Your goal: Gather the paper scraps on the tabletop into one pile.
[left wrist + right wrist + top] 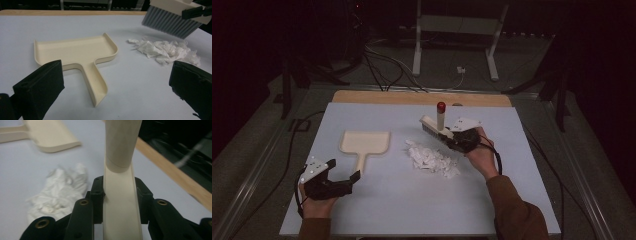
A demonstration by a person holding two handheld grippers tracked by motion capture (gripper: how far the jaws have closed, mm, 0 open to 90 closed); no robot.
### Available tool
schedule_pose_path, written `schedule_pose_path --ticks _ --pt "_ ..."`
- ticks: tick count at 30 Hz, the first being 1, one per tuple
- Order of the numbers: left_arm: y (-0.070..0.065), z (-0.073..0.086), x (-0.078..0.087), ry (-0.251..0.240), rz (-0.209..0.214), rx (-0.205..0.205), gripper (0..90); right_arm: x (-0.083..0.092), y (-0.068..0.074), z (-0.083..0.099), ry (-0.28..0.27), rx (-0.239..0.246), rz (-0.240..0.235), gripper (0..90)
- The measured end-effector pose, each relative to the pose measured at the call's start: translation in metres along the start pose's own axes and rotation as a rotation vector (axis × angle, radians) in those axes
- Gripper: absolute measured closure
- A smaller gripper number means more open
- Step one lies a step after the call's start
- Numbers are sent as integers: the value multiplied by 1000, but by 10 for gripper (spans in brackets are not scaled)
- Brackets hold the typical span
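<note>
**Tongs, brush and dustpan on a pale tabletop**

Right tongs (451,136) clamp the cream back of a brush (434,127), lifted above the far edge of a heap of torn white paper (432,159); its handle, tipped red, stands upright. Left tongs (344,172) gape wide and hold nothing, near the tabletop's (377,205) front left, just beside the handle of a cream dustpan (364,142). The dustpan lies flat, left of the paper, apart from it. No brand or writing can be read anywhere.
</note>
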State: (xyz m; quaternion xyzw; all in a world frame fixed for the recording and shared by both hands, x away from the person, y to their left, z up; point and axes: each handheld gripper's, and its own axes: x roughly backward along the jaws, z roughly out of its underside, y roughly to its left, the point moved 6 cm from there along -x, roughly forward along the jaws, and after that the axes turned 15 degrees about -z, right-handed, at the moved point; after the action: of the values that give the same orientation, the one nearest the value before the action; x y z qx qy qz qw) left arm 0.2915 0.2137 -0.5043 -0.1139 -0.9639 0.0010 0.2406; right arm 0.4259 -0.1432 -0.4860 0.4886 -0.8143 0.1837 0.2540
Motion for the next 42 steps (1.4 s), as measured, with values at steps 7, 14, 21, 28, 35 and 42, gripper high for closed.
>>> schedule_pose_path --ticks 7,14,21,28,35,42 --pt "-1 0 0 3 2 -3 5 20 1 9 -8 -216 138 673" --pt "-3 1 -1 7 5 -4 5 32 8 31 57 -321 305 673" --pt "-3 1 -1 8 5 -3 5 25 20 48 90 -397 384 673" --pt "-5 2 -2 12 9 -5 5 5 42 36 74 -420 366 672" --pt "-4 3 -2 13 9 -1 5 -9 52 18 8 -483 264 673" --pt "-4 3 -3 16 11 -1 5 -13 51 13 -21 -473 237 673"
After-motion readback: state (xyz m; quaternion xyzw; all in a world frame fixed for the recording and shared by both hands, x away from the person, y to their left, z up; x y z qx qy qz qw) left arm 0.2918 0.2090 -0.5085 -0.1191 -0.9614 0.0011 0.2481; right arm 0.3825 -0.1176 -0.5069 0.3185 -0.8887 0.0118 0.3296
